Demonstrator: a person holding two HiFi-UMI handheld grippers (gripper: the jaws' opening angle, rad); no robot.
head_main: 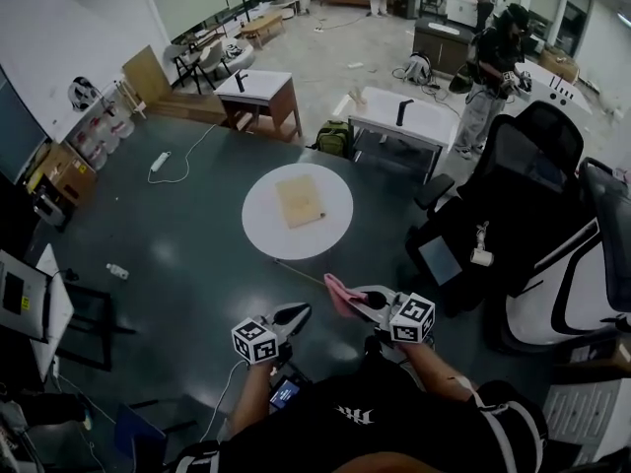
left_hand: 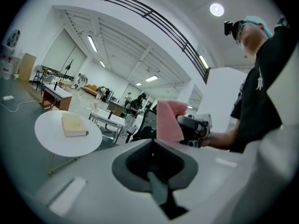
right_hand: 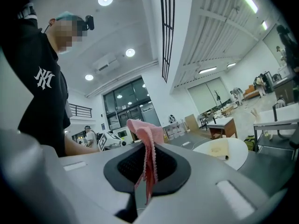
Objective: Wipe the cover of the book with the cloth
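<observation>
The left gripper (head_main: 295,312) has its jaws pressed together with nothing between them. The right gripper (head_main: 347,300) is clamped on a pink cloth (head_main: 337,290), which sticks up in folds past its jaws. The two are held close side by side, well apart from the book (head_main: 300,201). The tan book lies flat near the middle of a round white table (head_main: 264,233), with dark floor (head_main: 187,264) between table and grippers. A black office chair (head_main: 527,170) stands to the right. A white desk (head_main: 389,114) and a green backpack (head_main: 334,137) sit beyond the table.
</observation>
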